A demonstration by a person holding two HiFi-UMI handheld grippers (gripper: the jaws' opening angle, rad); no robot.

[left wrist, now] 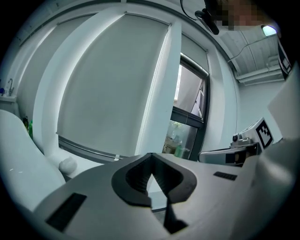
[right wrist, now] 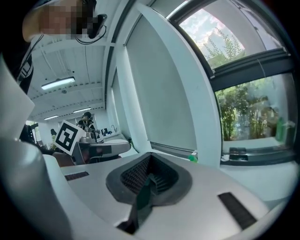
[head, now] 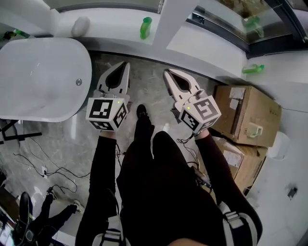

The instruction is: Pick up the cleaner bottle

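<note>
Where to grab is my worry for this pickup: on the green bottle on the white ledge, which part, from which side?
Probably the mid-body of the green bottle, jaws level on either side, coming from the room side. It seems to stand upright on the white ledge, with the window blind behind it.

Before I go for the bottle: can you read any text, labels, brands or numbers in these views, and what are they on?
No text is readable anywhere.
Cardboard box, paper labels: print too small to read.
Green bottle on the ledge straight ahead: no legible label.
Marker cubes: square code patterns only, no letters or numbers.
</note>
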